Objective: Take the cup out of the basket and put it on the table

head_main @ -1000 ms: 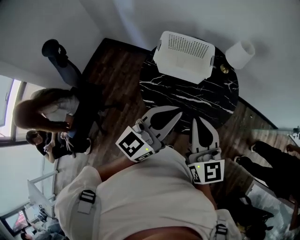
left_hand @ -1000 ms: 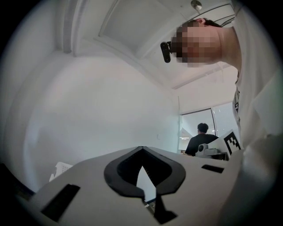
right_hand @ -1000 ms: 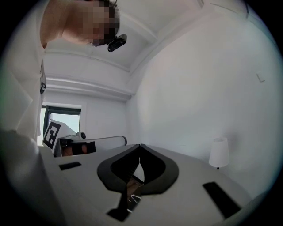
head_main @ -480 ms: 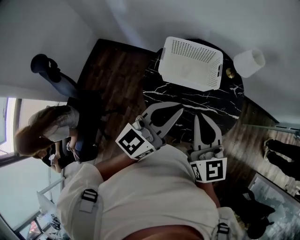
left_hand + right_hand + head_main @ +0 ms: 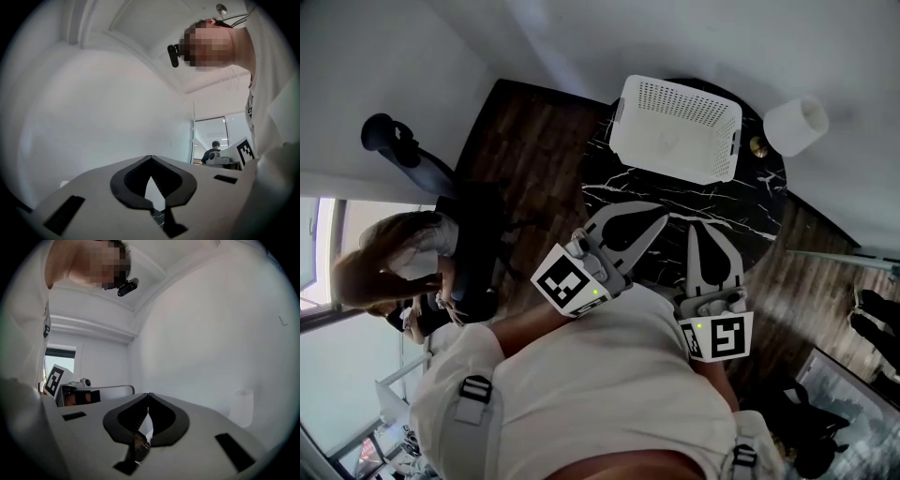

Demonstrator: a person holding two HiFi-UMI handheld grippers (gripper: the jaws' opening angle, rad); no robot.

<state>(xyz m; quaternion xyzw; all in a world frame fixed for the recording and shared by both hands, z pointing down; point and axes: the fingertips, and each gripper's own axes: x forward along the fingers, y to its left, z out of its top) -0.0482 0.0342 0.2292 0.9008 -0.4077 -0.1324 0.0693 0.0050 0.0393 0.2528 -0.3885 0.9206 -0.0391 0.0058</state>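
A white perforated basket [image 5: 677, 127] stands on the far part of the round black marble table [image 5: 675, 202]. A faint pale round shape inside it [image 5: 668, 141] may be the cup; I cannot tell for sure. My left gripper [image 5: 660, 218] is held near my body over the table's near edge, its jaws closed together and empty. Beside it my right gripper [image 5: 693, 229] is also shut and holds nothing. Both point toward the basket, well short of it. In the left gripper view [image 5: 150, 157] and the right gripper view [image 5: 148, 394] the tips meet against a bare white wall.
A white cylinder [image 5: 797, 124] stands beyond the table's right side and also shows in the right gripper view [image 5: 241, 406], with a small brass knob [image 5: 757, 146] near it. Dark wood floor surrounds the table. Seated people [image 5: 394, 272] are at the left.
My head view has shifted, so the basket and table sit slightly differently in the picture. Both grippers stay shut and in nearly the same place near my body.
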